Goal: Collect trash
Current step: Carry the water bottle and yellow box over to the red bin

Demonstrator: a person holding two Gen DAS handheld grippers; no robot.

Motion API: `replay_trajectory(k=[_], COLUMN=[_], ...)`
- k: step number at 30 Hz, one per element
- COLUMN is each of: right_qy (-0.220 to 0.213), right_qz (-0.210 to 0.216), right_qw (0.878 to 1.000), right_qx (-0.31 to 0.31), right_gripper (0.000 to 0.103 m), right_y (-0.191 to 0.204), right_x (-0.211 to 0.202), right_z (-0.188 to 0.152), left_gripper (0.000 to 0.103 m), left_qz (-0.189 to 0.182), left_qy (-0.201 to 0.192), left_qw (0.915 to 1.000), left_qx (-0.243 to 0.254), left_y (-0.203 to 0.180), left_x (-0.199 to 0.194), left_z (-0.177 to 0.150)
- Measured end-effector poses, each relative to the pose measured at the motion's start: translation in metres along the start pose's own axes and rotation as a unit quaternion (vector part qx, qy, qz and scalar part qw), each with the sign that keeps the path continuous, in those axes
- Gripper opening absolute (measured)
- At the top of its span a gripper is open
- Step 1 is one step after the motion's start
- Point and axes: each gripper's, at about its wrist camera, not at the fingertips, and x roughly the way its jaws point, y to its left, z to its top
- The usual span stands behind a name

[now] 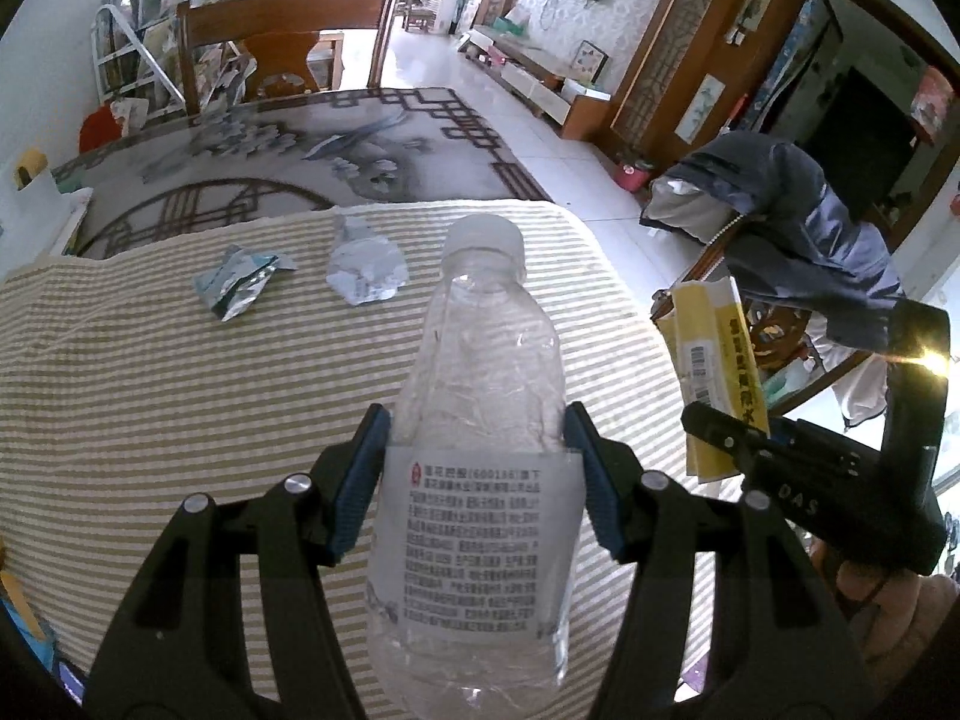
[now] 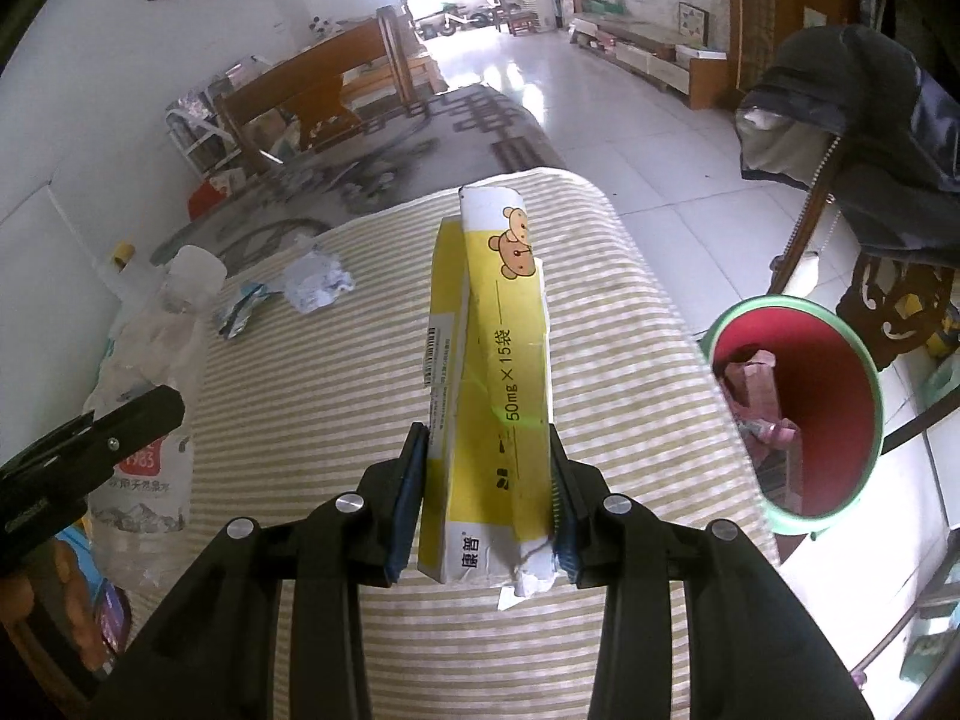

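My left gripper [image 1: 477,450] is shut on a clear empty plastic bottle [image 1: 480,408] with a white cap, held above the striped cloth [image 1: 150,396]. My right gripper [image 2: 489,480] is shut on a flattened yellow medicine box [image 2: 492,372] with a bear print; the box also shows in the left wrist view [image 1: 717,372]. The bottle also shows in the right wrist view [image 2: 150,396] at the left. A crumpled foil wrapper [image 1: 240,282] and a crumpled white paper [image 1: 366,267] lie on the cloth farther back. A red bin with a green rim [image 2: 804,402] stands on the floor right of the table.
The bin holds some pink trash [image 2: 756,384]. A chair draped with a dark jacket [image 2: 852,138] stands at the right. A patterned tabletop [image 1: 288,168] and a wooden chair [image 1: 282,48] lie beyond the cloth. White tiled floor [image 2: 630,138] runs along the right.
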Motion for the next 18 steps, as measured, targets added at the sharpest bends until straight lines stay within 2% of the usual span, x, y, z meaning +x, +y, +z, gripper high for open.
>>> replay_trajectory(k=[18], right_qy=[-0.009], right_qz=[-0.017], right_qw=[0.999], right_qx=[0.035], right_gripper=[0.036], right_y=[-0.091], right_x=[-0.017], right_z=[0.011], left_gripper=[0.057], left_qz=[-0.022], left_qy=[0.003], left_qw=[0.9991], left_qx=[0.036], left_y=[-0.092], left_x=[0.031], left_z=[0.016])
